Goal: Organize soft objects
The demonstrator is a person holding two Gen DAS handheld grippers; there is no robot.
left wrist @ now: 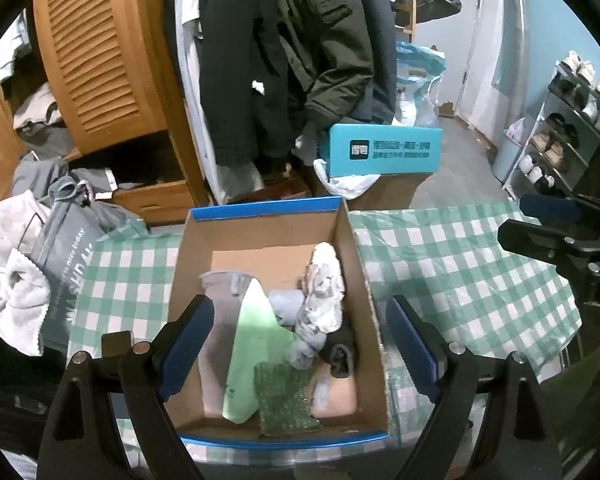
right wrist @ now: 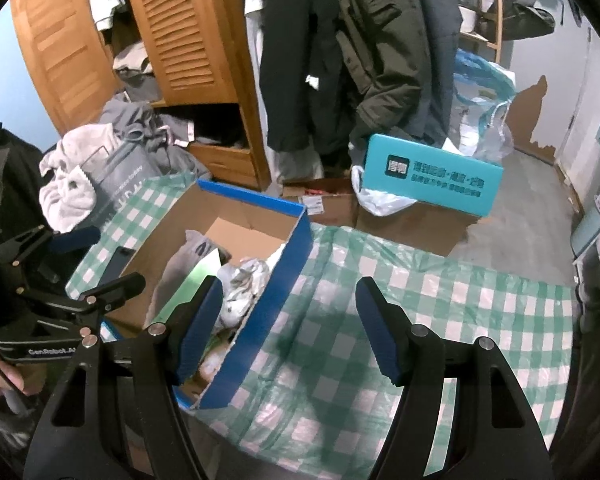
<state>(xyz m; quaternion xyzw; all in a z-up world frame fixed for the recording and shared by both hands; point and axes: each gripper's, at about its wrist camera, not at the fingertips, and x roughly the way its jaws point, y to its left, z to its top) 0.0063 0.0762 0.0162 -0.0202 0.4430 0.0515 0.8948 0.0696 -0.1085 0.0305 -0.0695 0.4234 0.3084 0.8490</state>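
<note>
The left hand-held gripper (left wrist: 300, 344) hangs over the open box (left wrist: 260, 210), pads spread wide with nothing between them, and the right hand-held gripper (right wrist: 290, 332) sits just off the box's blue side over the checked cloth (right wrist: 440, 300), also released and empty. The soft things already lie in the box: a grey cloth (left wrist: 216, 320), a pale green sheet (left wrist: 252, 344), a green scouring pad (left wrist: 286, 398), a patterned white bundle (left wrist: 324, 300) and something dark (left wrist: 340, 354) beside it. The cloth-covered worktop around the box looks bare, so the step in hand is likely to fetch the next soft piece; the white towel (left wrist: 8, 292) and the grey bag (left wrist: 66, 248) at the worktop's left edge seem the nearest candidates. To do it well, lift clear of the box wall before swinging sideways, so the card rim is not caught. The teal box (right wrist: 432, 176), hanging coats (right wrist: 300, 60) and wardrobe (right wrist: 180, 32) stand well behind and block nothing; the two hand-held grippers are close together and could clash.
</note>
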